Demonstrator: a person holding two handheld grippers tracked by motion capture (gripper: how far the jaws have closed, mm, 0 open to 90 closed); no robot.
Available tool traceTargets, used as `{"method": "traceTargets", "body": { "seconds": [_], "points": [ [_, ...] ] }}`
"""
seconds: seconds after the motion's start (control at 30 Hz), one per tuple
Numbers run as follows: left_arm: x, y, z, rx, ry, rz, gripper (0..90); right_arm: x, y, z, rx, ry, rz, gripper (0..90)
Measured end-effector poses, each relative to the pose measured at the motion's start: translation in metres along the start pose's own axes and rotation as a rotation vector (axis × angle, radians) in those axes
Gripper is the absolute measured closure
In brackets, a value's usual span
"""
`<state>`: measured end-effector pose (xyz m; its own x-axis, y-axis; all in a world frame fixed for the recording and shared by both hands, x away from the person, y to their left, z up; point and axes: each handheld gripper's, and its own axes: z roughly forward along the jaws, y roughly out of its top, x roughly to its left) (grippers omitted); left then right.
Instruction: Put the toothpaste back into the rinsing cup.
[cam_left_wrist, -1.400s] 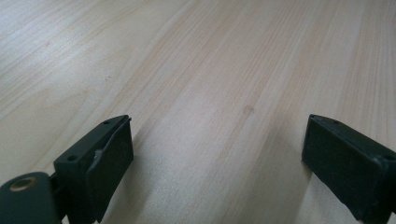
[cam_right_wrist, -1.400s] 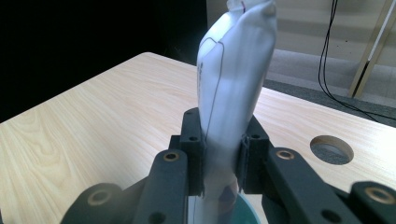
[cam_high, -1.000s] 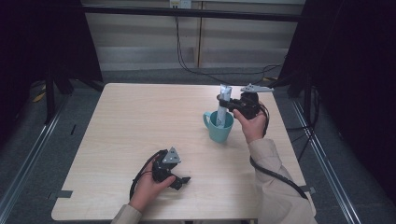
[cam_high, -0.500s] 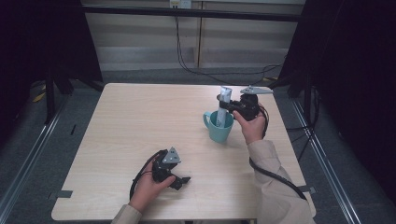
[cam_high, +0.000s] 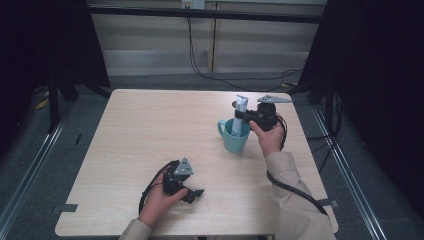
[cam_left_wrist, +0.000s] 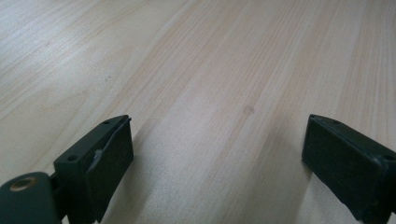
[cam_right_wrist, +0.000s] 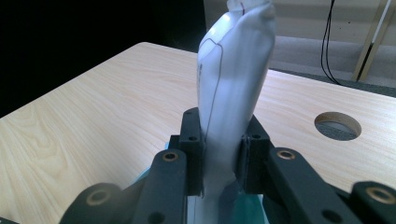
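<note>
Tube (cam_high: 239, 116) stands in teal mug (cam_high: 234, 140), right gripper (cam_high: 243, 116) clamping it.

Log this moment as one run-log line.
right tool: shut on white tube, upright in teal mug | left tool: open, empty, at table

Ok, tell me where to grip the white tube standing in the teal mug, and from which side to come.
Grip the white tube on its flat upper half, above the rim of the teal mug, coming in level from the side. It stands nearly upright with its lower end inside the mug, so that part alone is free. The right gripper is clamped on it just there, pads across the flattened faces.
</note>
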<state>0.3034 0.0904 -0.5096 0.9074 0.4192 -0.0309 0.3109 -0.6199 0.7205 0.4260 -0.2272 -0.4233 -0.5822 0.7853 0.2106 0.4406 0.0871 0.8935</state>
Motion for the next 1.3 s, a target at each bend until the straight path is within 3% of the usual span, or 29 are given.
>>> {"method": "traceTargets", "body": {
  "seconds": [0.33,0.9,1.3],
  "points": [
    [0.0000,0.0000,-0.0001,0.001,-0.001,0.000,8.5,-0.0048,-0.0015,-0.0011,0.002,-0.035,0.026,71.5],
    [-0.0002,0.0002,-0.0005,0.007,0.005,0.002,8.5,-0.0079,-0.0026,-0.0050,-0.004,-0.071,0.013,65.3],
    [-0.0004,0.0001,-0.0005,0.005,0.004,0.001,8.6,-0.0091,-0.0027,-0.0083,-0.006,-0.095,0.021,51.7]
  ]
}}
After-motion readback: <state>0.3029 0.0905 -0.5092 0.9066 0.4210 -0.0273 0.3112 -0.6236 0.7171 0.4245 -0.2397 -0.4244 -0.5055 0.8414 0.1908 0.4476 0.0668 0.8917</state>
